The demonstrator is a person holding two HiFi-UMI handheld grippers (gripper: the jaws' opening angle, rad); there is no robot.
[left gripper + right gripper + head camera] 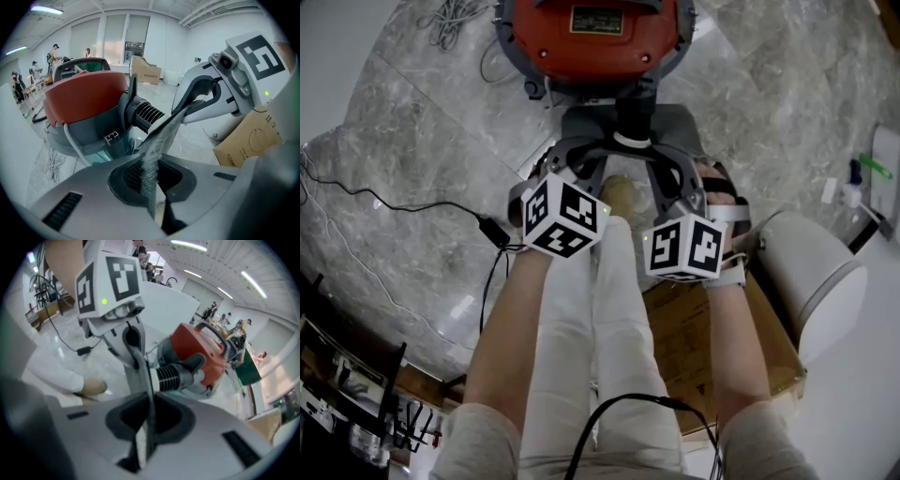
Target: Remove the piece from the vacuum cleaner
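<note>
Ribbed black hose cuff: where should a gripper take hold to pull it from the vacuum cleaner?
Probably across the ribbed cuff, just outside the vacuum cleaner, with the jaws closing from its two sides. It juts out as a round stub, and its ribs should resist slipping.

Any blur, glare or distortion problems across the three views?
Head view: sharp and evenly lit, a pale sheen on the marble floor, edges slightly bowed. Left gripper view: heavy fisheye with dark corners, close foreground soft, vacuum cleaner crisp. Right gripper view: same fisheye, ceiling lights blown out into bright streaks, close foreground blurred.
</note>
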